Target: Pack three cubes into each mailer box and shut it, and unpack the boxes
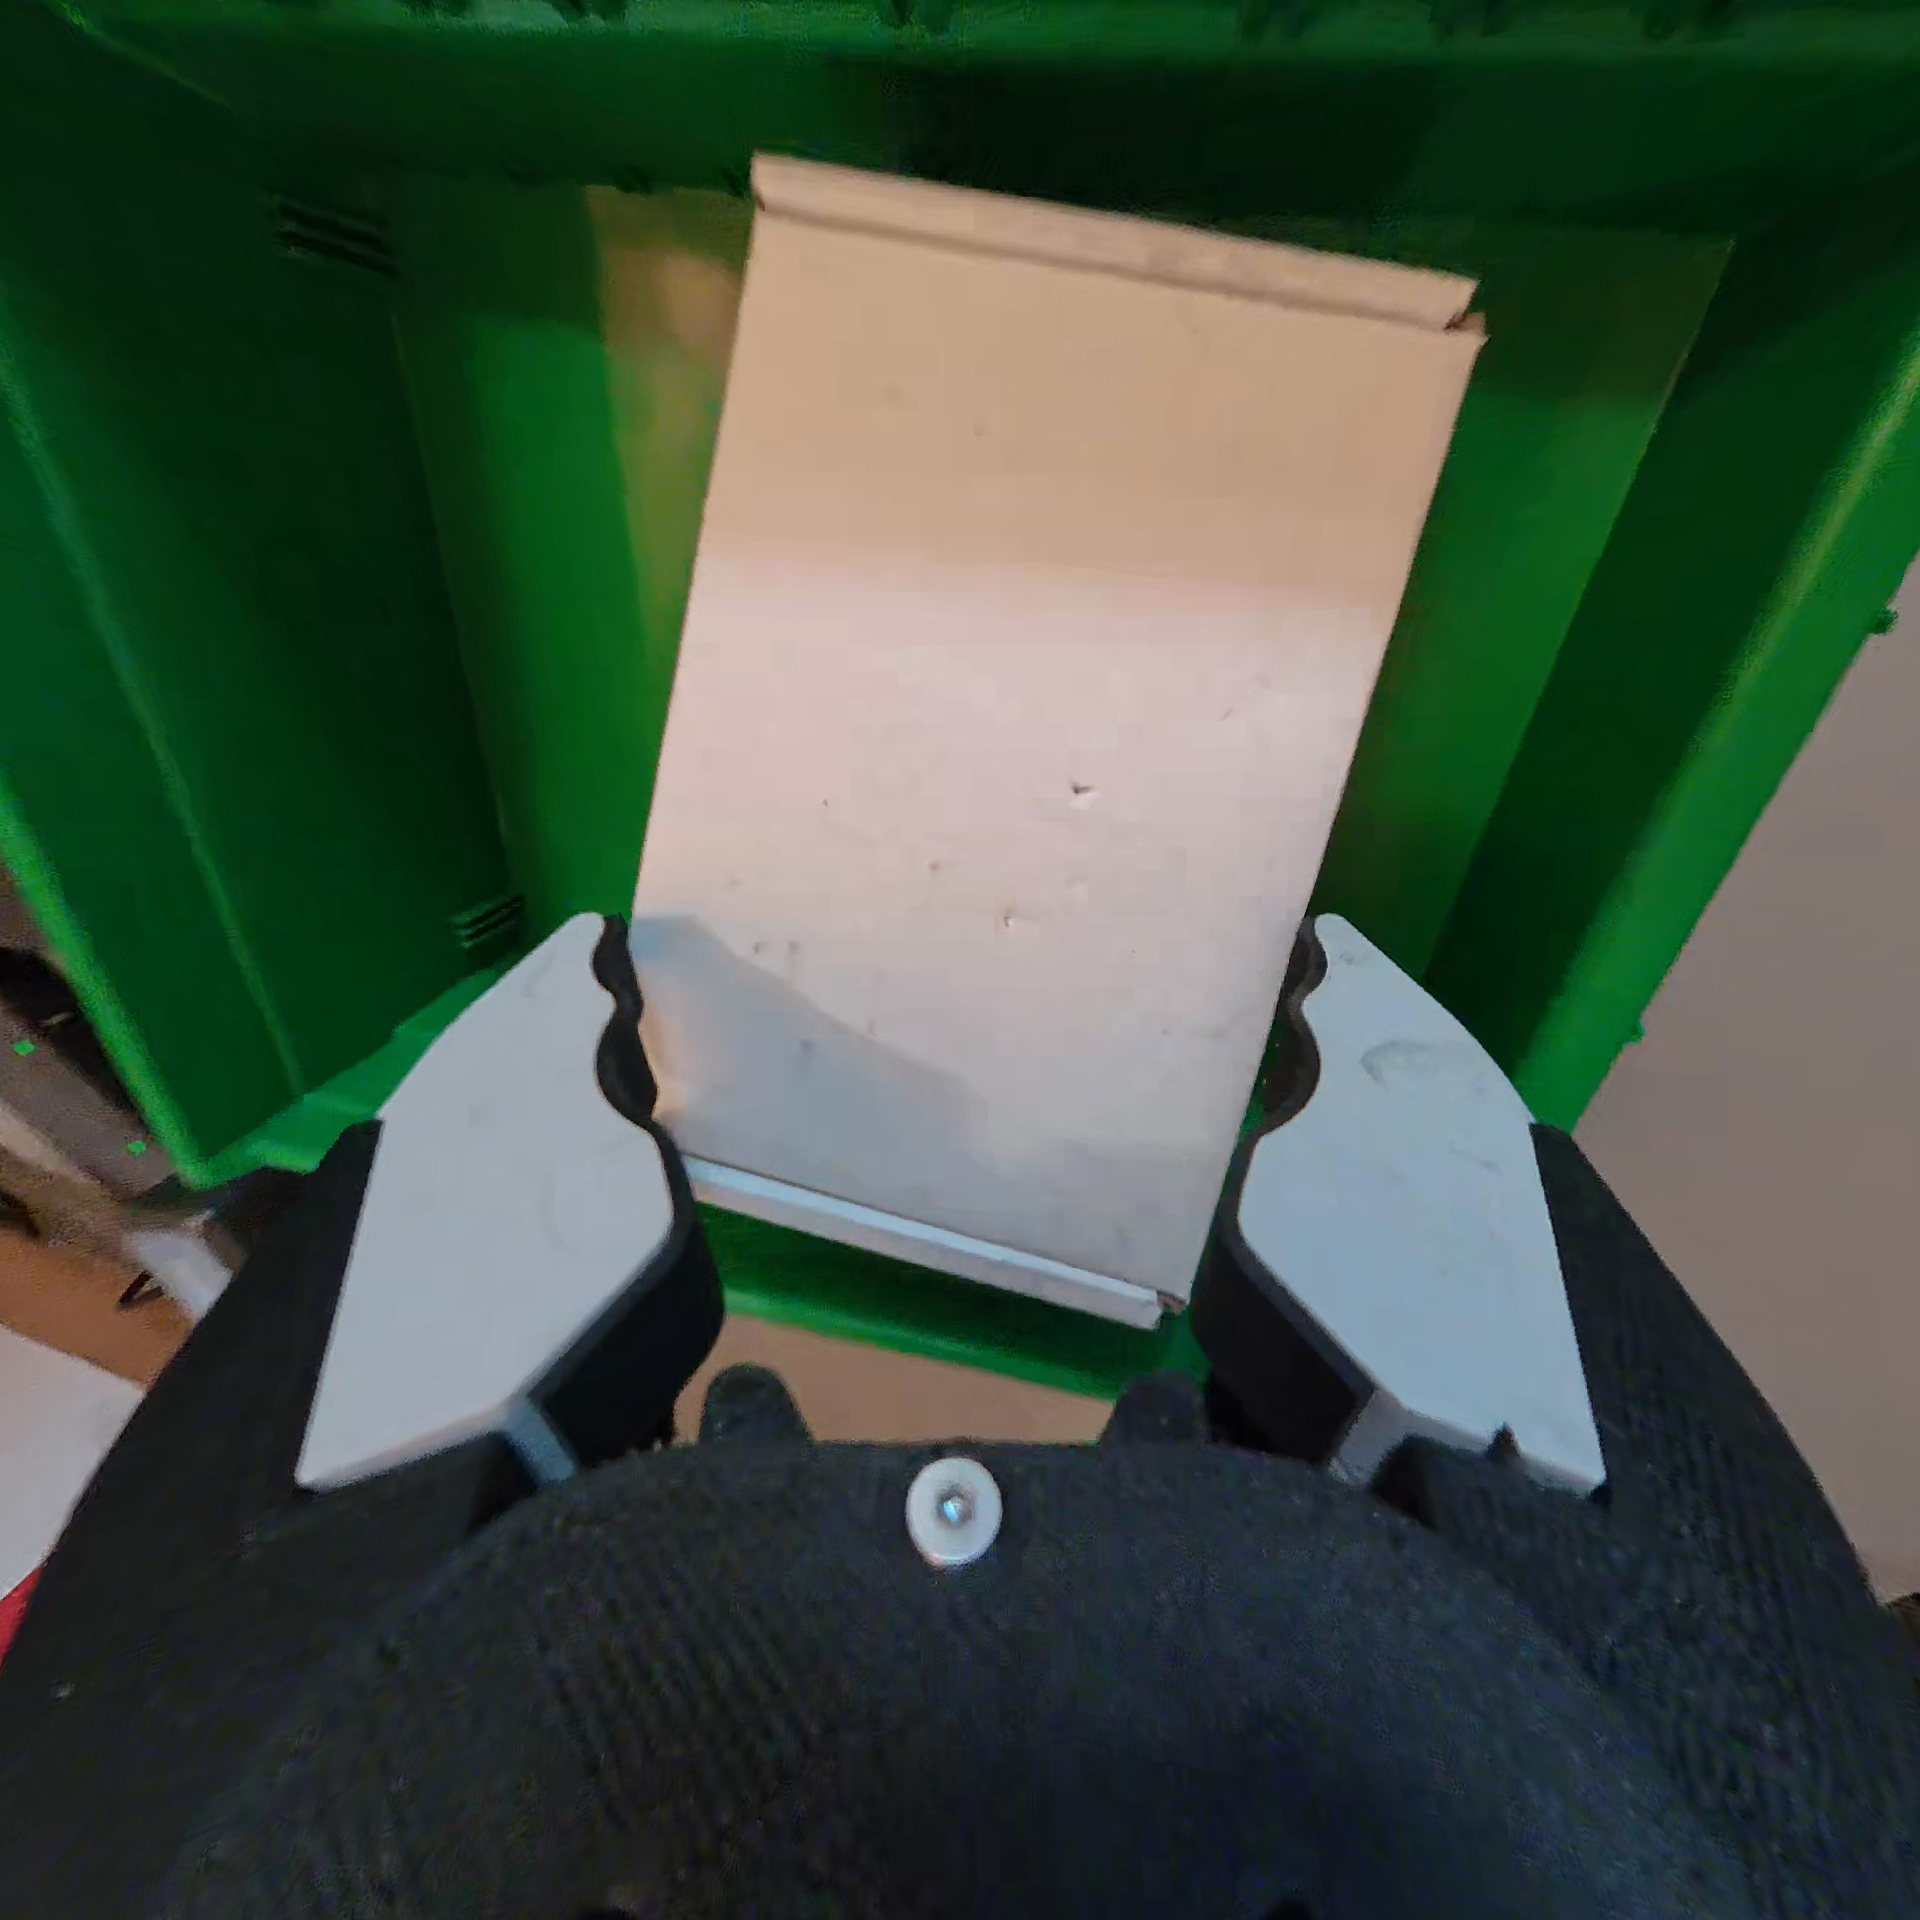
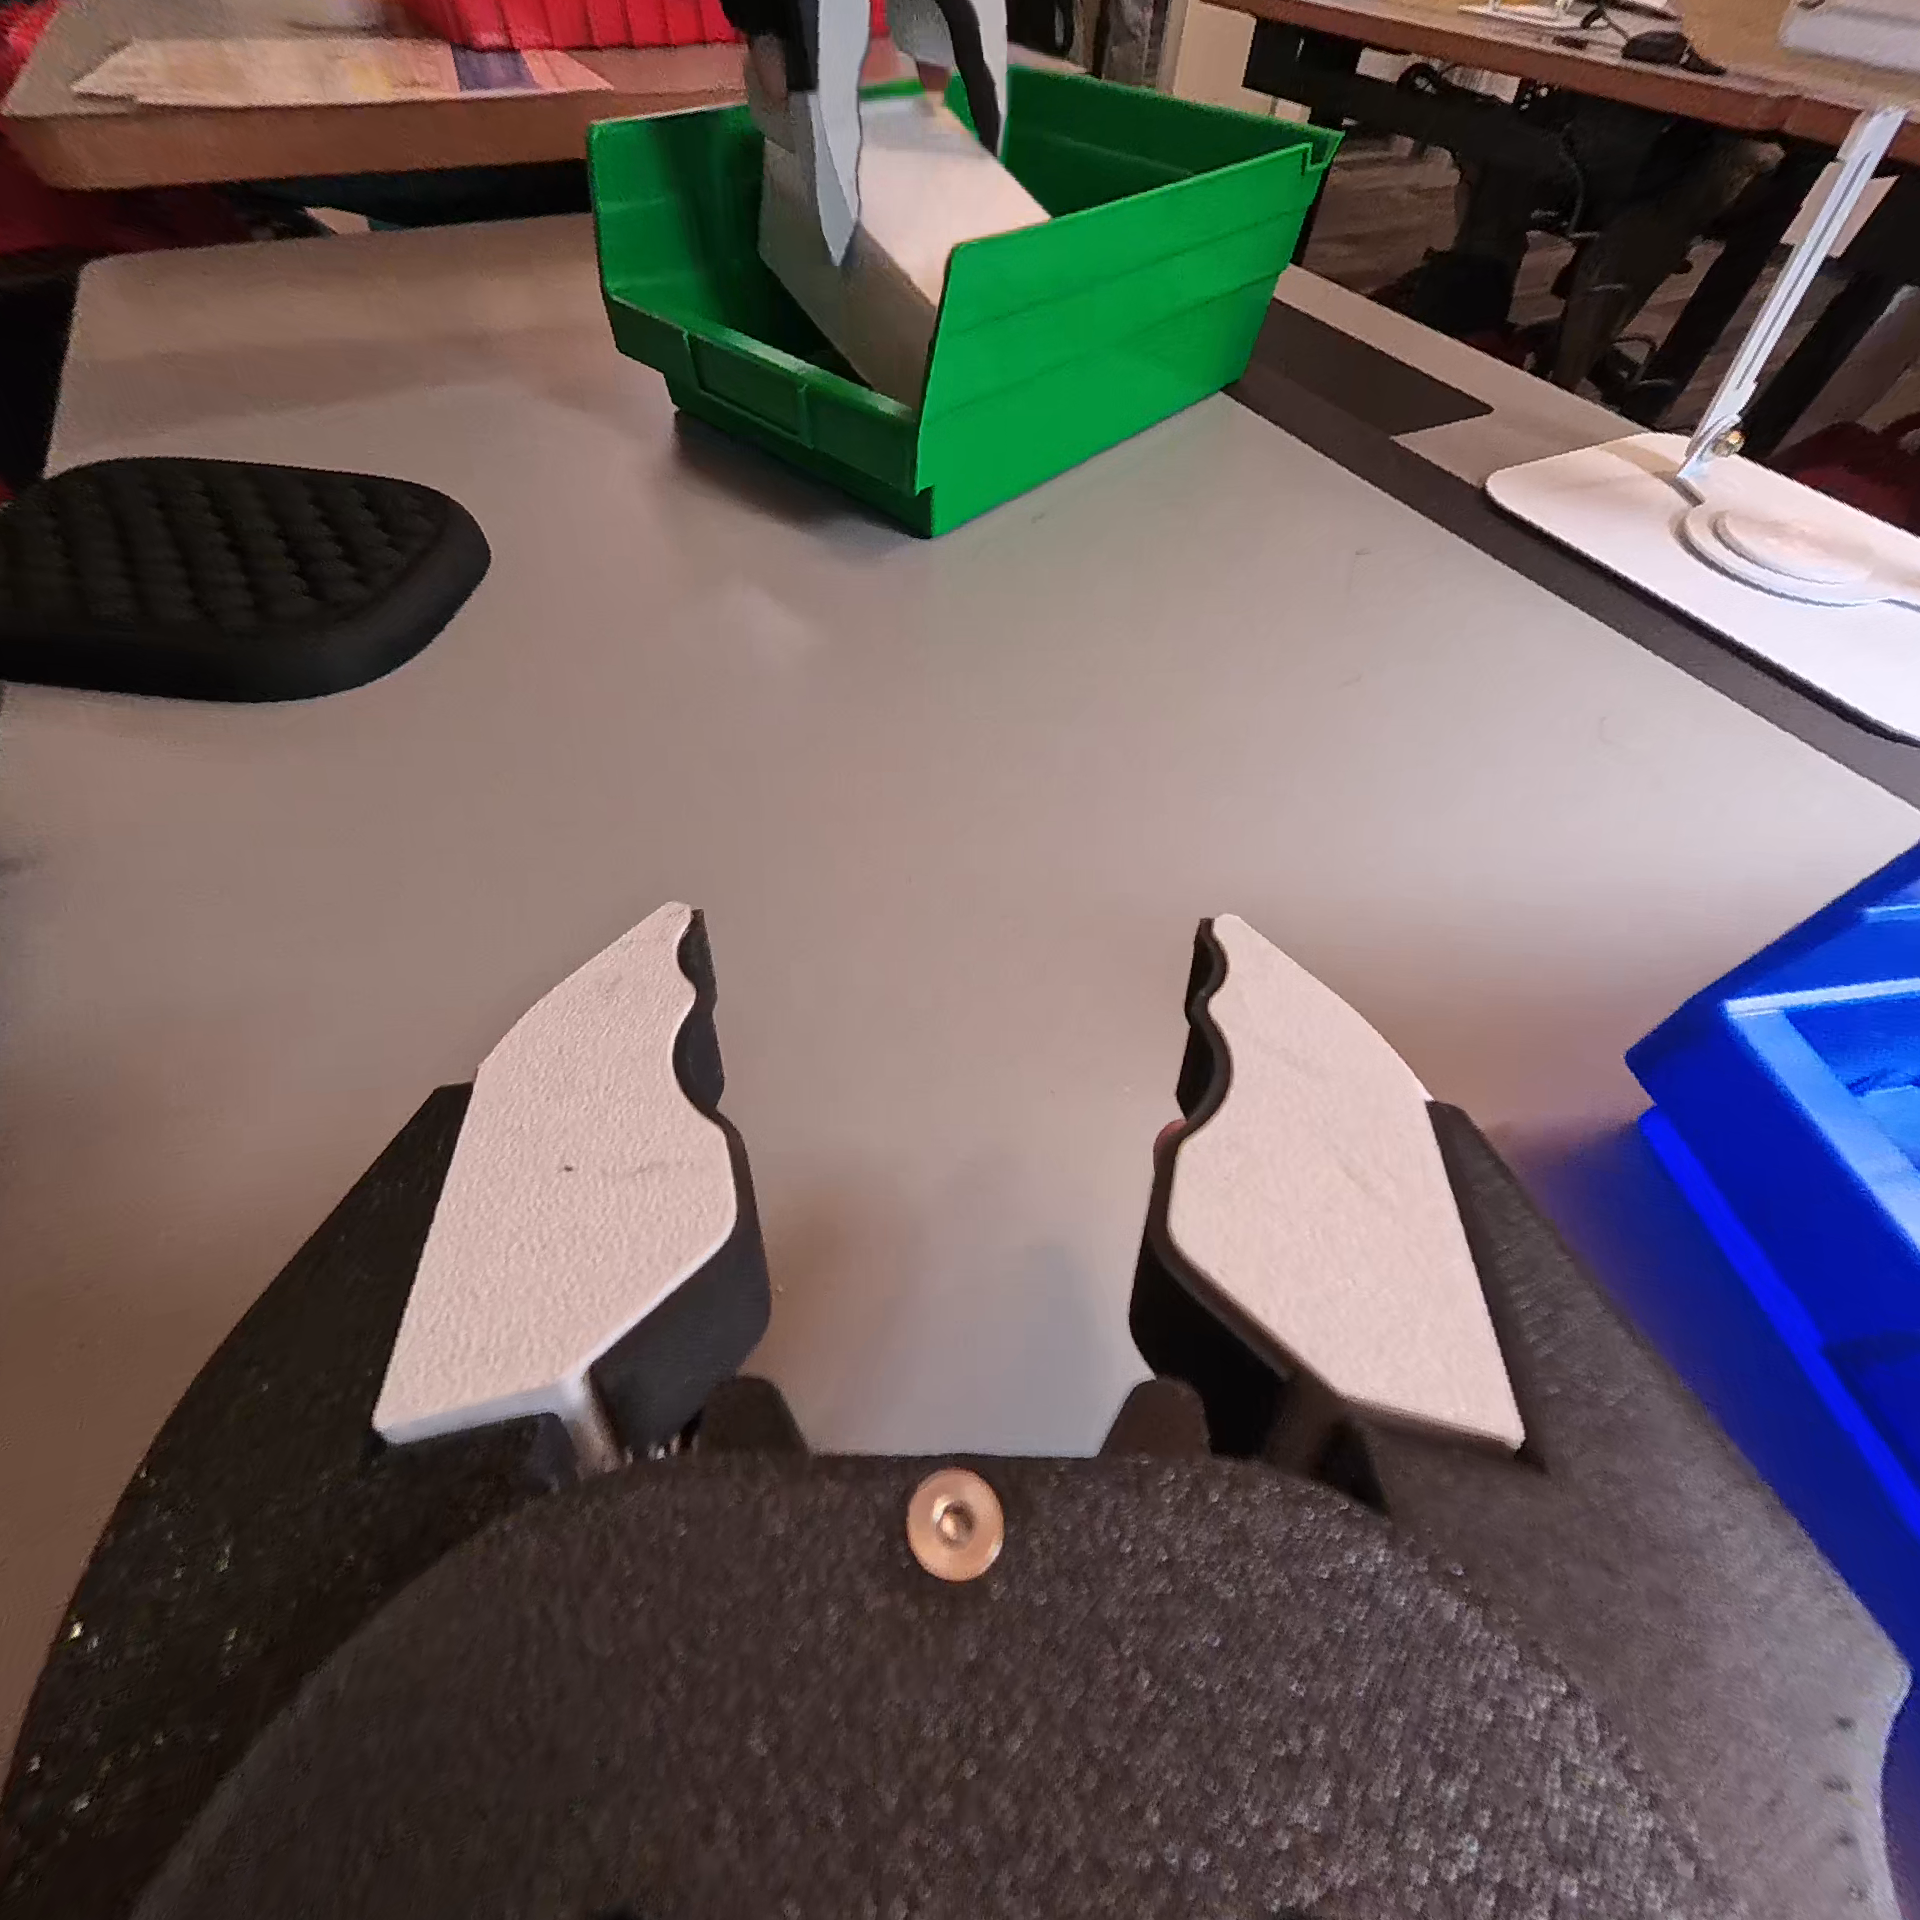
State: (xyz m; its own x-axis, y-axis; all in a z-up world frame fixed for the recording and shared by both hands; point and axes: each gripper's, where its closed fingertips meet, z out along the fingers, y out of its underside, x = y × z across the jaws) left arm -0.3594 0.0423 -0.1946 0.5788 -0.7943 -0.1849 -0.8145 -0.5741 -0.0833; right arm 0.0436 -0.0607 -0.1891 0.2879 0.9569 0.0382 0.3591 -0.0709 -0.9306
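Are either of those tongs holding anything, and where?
The left tongs grip a white box by its long sides, near one end. The right tongs are empty.

Probably an office or lab: desks (image 2: 1558, 62), storage bins (image 2: 1039, 312), cable clutter.

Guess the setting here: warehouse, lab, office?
Probably a lab or office workroom, not a warehouse: a grey table holding a green bin and blue bin, a white lamp base, and more desks behind.
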